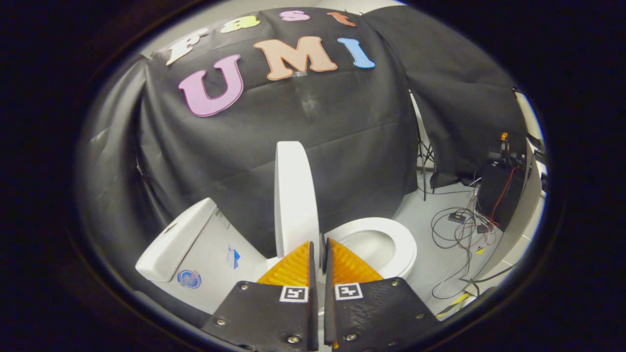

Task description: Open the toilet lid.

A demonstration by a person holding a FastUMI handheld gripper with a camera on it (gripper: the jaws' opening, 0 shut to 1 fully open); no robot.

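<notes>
A white toilet stands just ahead of my fingers, seen from the side. Its lid (295, 195) is raised upright and shows edge-on, between the tank (195, 244) on the left and the seat ring (403, 244) with the open bowl on the right. My gripper (319, 243) is shut, its fingers almost touching with only a thin slit between them. The fingertips sit low in front of the lid's base near the hinge, and the left finger covers the lid's bottom. Nothing is held between the fingers.
Black cloth walls hang behind the toilet. On the grey floor to the right lie tangled cables (459, 230) beside a black box (499, 190). A thin stand (423, 156) rises by the cloth, and a pale panel (518, 225) closes off the right side.
</notes>
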